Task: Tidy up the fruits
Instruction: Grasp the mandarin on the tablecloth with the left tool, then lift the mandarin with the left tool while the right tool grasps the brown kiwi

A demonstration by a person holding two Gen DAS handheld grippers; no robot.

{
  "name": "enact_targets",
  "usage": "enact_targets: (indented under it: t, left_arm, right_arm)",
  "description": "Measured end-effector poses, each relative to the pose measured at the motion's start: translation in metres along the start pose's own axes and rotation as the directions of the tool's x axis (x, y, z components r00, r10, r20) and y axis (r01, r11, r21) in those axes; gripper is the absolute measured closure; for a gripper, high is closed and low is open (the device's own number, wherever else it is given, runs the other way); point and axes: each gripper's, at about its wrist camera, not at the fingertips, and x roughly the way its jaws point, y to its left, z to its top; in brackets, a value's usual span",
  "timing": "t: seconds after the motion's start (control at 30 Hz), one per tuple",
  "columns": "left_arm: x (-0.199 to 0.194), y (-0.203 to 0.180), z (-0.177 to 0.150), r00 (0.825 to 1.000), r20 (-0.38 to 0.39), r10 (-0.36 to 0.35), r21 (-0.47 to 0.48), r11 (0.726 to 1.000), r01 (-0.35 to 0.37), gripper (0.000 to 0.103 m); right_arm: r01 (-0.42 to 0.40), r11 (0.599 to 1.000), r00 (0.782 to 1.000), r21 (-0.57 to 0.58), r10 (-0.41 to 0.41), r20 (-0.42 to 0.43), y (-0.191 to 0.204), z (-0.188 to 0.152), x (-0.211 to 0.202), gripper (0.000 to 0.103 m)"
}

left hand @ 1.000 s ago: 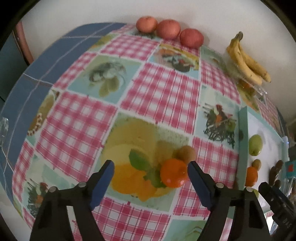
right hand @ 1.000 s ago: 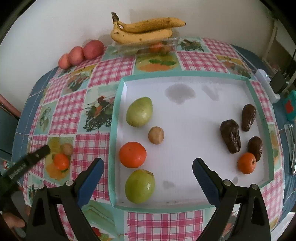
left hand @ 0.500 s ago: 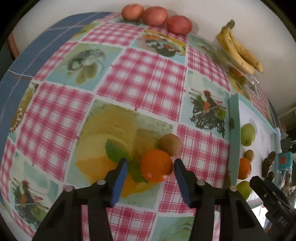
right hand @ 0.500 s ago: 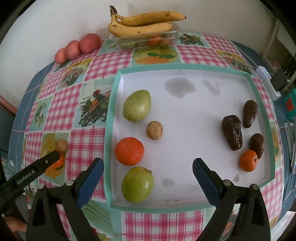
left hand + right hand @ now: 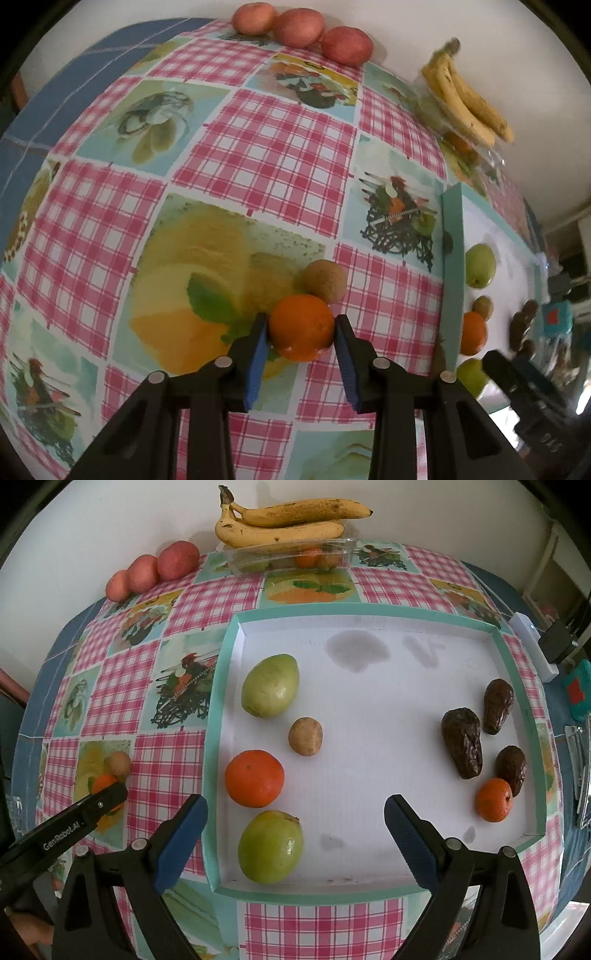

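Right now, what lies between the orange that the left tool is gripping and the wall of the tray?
Only bare tablecloth: in the left wrist view, nothing stands between the orange and the tray wall. The brown fruit sits behind the orange, off that stretch.

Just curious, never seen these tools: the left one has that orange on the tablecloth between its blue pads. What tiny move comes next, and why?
Probably finish squeezing, then lift. The left gripper is closing around the orange, which sits outside the tray.
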Motion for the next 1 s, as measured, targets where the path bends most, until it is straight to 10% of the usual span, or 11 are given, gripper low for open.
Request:
enact_targets:
  t: [0.5, 1.0]
  left_arm:
    - [-0.035, 0.023, 0.02, 0.991, 0.132, -0.025, -0.108, 0.993, 0.04, 0.066]
    - [-0.073, 0.098, 0.033, 0.957, 0.266, 0.12, -0.362, 0.932, -0.016, 0.066]
  right_arm:
    - [-0.011, 1.0, 0.999, -0.01, 0.011, 0.035, 0.008, 0.004, -0.002, 0.006]
    - [-0.083, 0.983, 0.982, -0.166, 0.109, 0.153, 0.079, 0.017, -0.01, 0.007]
